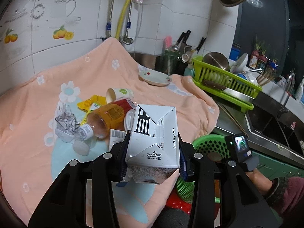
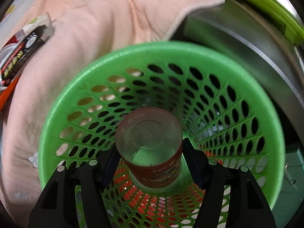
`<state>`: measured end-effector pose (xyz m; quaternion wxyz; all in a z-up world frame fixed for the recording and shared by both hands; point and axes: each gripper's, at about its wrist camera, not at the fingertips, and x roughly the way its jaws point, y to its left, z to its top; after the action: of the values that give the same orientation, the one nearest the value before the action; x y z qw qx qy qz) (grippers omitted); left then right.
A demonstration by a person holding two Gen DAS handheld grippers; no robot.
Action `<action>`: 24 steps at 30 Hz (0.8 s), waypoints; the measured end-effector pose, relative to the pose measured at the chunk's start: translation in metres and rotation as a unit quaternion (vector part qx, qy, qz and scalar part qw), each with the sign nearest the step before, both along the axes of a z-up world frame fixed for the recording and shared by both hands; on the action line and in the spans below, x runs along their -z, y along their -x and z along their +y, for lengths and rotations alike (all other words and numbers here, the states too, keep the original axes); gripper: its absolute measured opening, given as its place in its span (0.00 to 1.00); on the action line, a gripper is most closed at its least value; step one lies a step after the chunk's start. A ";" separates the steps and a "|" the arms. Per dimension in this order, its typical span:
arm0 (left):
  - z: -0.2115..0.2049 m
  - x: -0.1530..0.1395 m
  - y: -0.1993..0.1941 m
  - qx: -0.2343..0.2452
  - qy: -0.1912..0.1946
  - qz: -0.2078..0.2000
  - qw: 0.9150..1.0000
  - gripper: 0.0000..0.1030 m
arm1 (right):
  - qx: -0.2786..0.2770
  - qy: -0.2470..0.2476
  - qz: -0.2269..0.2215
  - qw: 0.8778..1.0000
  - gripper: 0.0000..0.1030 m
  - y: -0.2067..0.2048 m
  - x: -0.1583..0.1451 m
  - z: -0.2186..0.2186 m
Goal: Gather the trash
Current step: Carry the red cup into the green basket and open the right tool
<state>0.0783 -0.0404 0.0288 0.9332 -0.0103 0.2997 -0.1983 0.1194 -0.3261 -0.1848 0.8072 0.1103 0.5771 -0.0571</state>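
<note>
My left gripper (image 1: 153, 152) is shut on a white and black Tetra Pak carton (image 1: 153, 142) and holds it above the pink flowered cloth (image 1: 47, 95). Behind it on the cloth lies a pile of trash: an orange-labelled plastic bottle (image 1: 106, 119), a paper cup (image 1: 118, 94), crumpled foil (image 1: 65, 121) and yellow wrappers (image 1: 91, 102). My right gripper (image 2: 150, 152) is shut on a clear plastic bottle with a red label (image 2: 152, 150) and holds it inside the mouth of the green perforated basket (image 2: 247, 98). The basket also shows in the left wrist view (image 1: 209, 146), with the right gripper's camera (image 1: 239, 148) over it.
A white dish (image 1: 154, 77) sits on the cloth's far side. A green dish rack (image 1: 226, 77) with bowls and lids stands on the steel counter beside a sink (image 1: 275, 121). Knives hang at the tiled wall. More wrappers (image 2: 17, 57) lie on the cloth left of the basket.
</note>
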 end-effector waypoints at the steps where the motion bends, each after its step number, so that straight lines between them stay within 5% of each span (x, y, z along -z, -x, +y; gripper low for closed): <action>1: -0.001 0.001 0.000 0.002 0.000 0.001 1.000 0.41 | 0.004 -0.005 0.006 1.000 0.60 0.000 0.003 0.000; 24: -0.019 0.008 0.004 0.025 -0.007 0.009 1.000 0.41 | 0.051 -0.051 0.086 0.994 0.60 -0.022 0.051 -0.012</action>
<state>0.0739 -0.0591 0.0204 0.9253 0.0018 0.3093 -0.2195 0.1412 -0.3379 -0.2353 0.7442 0.1746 0.6401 -0.0778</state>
